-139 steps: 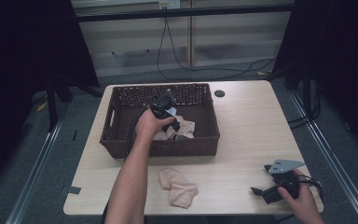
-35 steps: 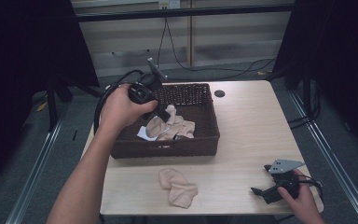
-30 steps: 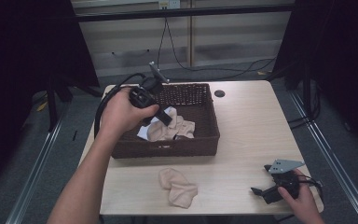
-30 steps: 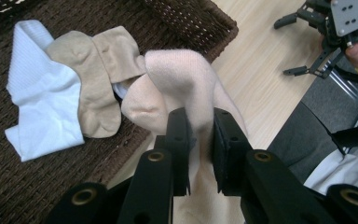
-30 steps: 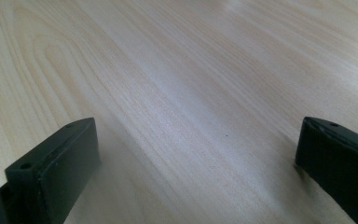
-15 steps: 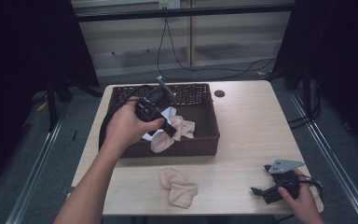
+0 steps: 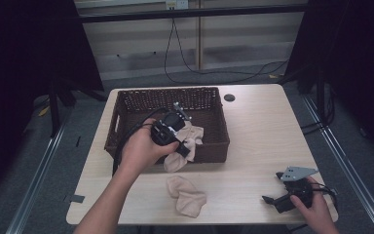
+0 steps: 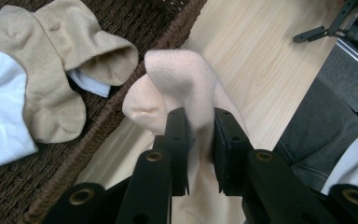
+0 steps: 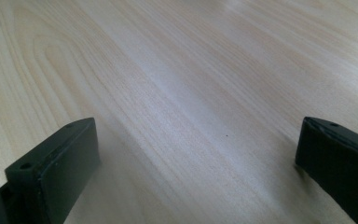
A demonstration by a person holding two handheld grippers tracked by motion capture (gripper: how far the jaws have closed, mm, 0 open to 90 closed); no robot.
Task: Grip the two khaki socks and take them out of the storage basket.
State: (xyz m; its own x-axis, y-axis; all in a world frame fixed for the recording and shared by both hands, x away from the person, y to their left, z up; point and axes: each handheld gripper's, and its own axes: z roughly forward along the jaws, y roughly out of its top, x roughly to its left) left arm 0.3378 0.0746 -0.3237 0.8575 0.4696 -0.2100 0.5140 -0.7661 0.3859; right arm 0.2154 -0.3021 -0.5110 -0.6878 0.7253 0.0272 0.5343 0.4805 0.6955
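Note:
My left gripper [image 7: 183, 149] hovers over the front wall of a dark wicker basket [image 7: 126, 97], shut on a pale peach sock [image 7: 176, 163] that hangs down outside the wall. In the left gripper view the jaws pinch that sock [image 8: 182, 84] above the basket's rim [image 8: 116, 109] and the wooden table. Another peach sock [image 7: 187, 196] lies on the table in front of the basket. Tan socks [image 8: 51, 60] and a white cloth [image 8: 0, 107] lie inside the basket. My right gripper [image 7: 273, 188] rests on the table at the front right, open; its jaws [image 9: 195, 128] stand wide apart over bare wood.
The light wooden table [image 7: 263, 131] has a small dark round hole [image 7: 230, 97] behind the basket's right corner. A cable trails from the left gripper over the basket's left side. Dark curtains and floor rails flank the table. The person's lap shows in the left gripper view.
My left gripper has come down and forward-right from above the basket's back left to its front wall, carrying the peach sock. The right gripper has stayed put.

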